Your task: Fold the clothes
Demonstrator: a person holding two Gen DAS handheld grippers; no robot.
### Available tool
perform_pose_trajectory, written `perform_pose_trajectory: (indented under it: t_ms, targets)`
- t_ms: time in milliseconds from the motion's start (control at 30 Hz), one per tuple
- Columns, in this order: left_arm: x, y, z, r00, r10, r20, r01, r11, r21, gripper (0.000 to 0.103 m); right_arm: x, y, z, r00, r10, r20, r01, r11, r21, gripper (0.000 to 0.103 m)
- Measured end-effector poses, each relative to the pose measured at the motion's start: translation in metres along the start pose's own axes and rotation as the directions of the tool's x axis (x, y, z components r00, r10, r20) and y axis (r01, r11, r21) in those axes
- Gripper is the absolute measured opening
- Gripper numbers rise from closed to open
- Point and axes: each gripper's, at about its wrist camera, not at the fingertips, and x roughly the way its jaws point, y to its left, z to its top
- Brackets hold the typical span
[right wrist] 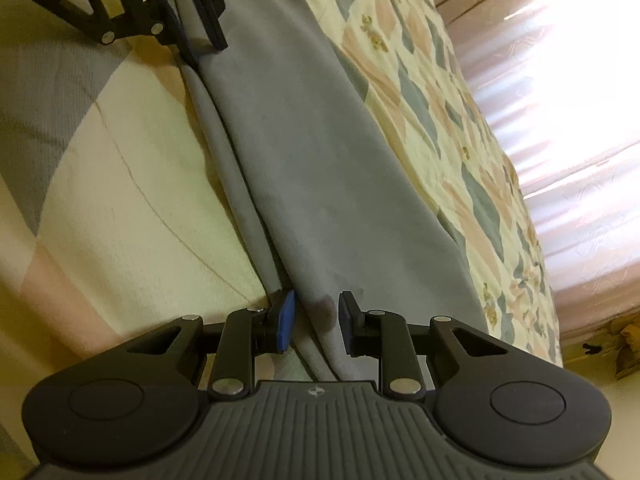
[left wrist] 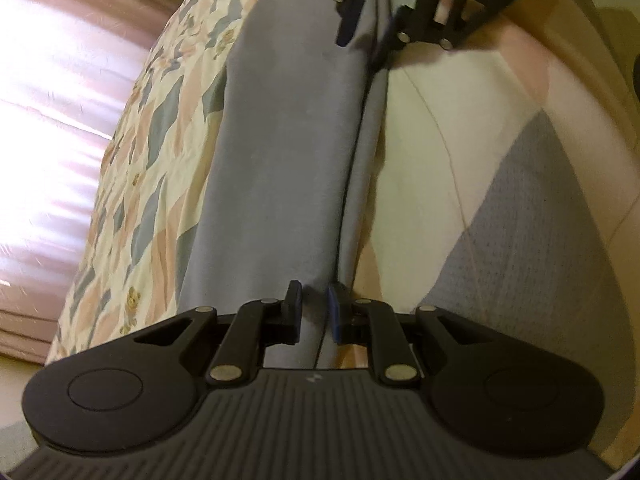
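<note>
A grey-blue garment [left wrist: 280, 140] [right wrist: 320, 160] is stretched in a long band between my two grippers, above a bed. One long edge is folded under and forms a straight ridge. In the left wrist view my left gripper [left wrist: 315, 312] sits at the bottom with the garment's near end pinched between its fingers. My right gripper [left wrist: 372, 24] holds the far end at the top. In the right wrist view my right gripper [right wrist: 317, 322] grips its own end, and the left gripper [right wrist: 196, 36] shows at the top left. On both grippers a narrow gap between the fingers is filled by cloth.
A patchwork quilt [left wrist: 160, 120] [right wrist: 440, 100] with small bear prints covers the bed under the garment. A blanket [left wrist: 460, 140] [right wrist: 120, 180] of large cream, pink and grey blocks lies on the other side. A bright pink curtain [left wrist: 52, 120] [right wrist: 560, 120] hangs beyond the bed.
</note>
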Motion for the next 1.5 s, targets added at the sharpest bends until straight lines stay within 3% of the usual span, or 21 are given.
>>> perform_pose_trajectory:
  t_ms: [33, 67, 233, 433, 500, 600, 667, 733, 800, 933, 1033, 1067, 1133, 1200, 1267, 1300, 1367, 1500]
  targets:
    - [0.001, -0.001, 0.000, 1.000, 0.000, 0.002, 0.000, 1.000, 0.010, 0.012, 0.001, 0.001, 0.000, 1.000, -0.003, -0.002, 0.003, 1.000, -0.008, 0.012]
    - [0.000, -0.001, -0.001, 1.000, -0.002, 0.010, 0.002, 1.000, 0.014, 0.002, 0.001, 0.002, 0.000, 1.000, -0.006, -0.002, 0.006, 1.000, -0.015, 0.000]
    - [-0.012, 0.006, -0.010, 0.998, 0.015, 0.057, -0.016, 1.000, 0.021, 0.001, -0.018, -0.004, -0.003, 0.999, -0.036, 0.032, 0.037, 0.999, -0.008, 0.000]
    - [0.000, -0.013, -0.013, 1.000, -0.005, 0.022, 0.003, 0.996, 0.086, 0.001, -0.013, 0.015, -0.009, 1.000, 0.002, -0.012, -0.003, 0.998, -0.067, 0.000]
    - [0.003, -0.016, -0.011, 1.000, 0.001, 0.008, -0.002, 0.994, 0.107, 0.001, -0.017, 0.011, -0.008, 1.000, 0.001, -0.012, -0.002, 0.998, -0.058, 0.009]
    - [-0.012, 0.007, -0.007, 0.999, -0.045, 0.028, 0.045, 0.999, 0.001, 0.002, -0.034, -0.021, -0.011, 0.998, 0.056, 0.029, -0.060, 0.985, 0.163, 0.021]
    - [-0.023, 0.031, -0.004, 0.994, -0.090, 0.056, 0.097, 0.985, -0.145, 0.002, -0.035, -0.050, -0.018, 0.994, 0.094, 0.050, -0.106, 0.917, 0.384, 0.022]
    - [-0.021, 0.056, -0.001, 0.990, -0.113, 0.085, 0.135, 0.936, -0.327, 0.003, -0.026, -0.076, -0.030, 0.988, 0.129, 0.080, -0.151, 0.800, 0.581, 0.025]
    - [-0.006, 0.067, 0.000, 0.988, -0.130, 0.079, 0.151, 0.884, -0.443, 0.004, -0.006, -0.088, -0.043, 0.983, 0.170, 0.077, -0.175, 0.705, 0.687, 0.031]
    - [0.029, 0.068, -0.013, 0.978, -0.209, -0.021, 0.159, 0.798, -0.581, 0.003, 0.013, -0.092, -0.072, 0.969, 0.246, -0.008, -0.158, 0.647, 0.746, 0.030]
    - [0.015, 0.070, -0.019, 0.973, -0.226, -0.057, 0.139, 0.760, -0.635, 0.005, -0.006, -0.097, -0.082, 0.966, 0.244, -0.088, -0.089, 0.632, 0.770, 0.032]
    - [0.007, 0.073, -0.017, 0.969, -0.233, -0.078, 0.124, 0.737, -0.664, 0.006, -0.016, -0.099, -0.085, 0.964, 0.244, -0.105, -0.067, 0.606, 0.792, 0.033]
    - [-0.009, 0.078, -0.013, 0.961, -0.249, -0.117, 0.091, 0.689, -0.719, 0.006, -0.042, -0.104, -0.093, 0.962, 0.253, -0.104, -0.041, 0.508, 0.861, 0.041]
    - [-0.034, 0.083, -0.004, 0.954, -0.268, -0.132, 0.066, 0.620, -0.781, 0.007, -0.076, -0.110, -0.099, 0.961, 0.272, -0.047, -0.056, 0.358, 0.932, 0.060]
    - [-0.064, 0.087, 0.010, 0.950, -0.281, -0.137, 0.042, 0.550, -0.834, 0.019, -0.107, -0.115, -0.101, 0.958, 0.286, -0.001, -0.070, 0.238, 0.969, 0.066]
    - [-0.083, 0.088, 0.017, 0.952, -0.277, -0.133, 0.031, 0.515, -0.857, 0.022, -0.123, -0.117, -0.100, 0.958, 0.288, 0.018, -0.077, 0.197, 0.977, 0.067]
    - [-0.118, 0.089, 0.032, 0.955, -0.265, -0.134, 0.002, 0.458, -0.889, 0.032, -0.154, -0.123, -0.098, 0.959, 0.280, 0.030, -0.076, 0.154, 0.985, 0.070]
    - [-0.177, 0.092, 0.056, 0.959, -0.240, -0.154, -0.051, 0.388, -0.920, 0.041, -0.211, -0.144, -0.097, 0.971, 0.232, 0.051, -0.079, 0.113, 0.990, 0.080]
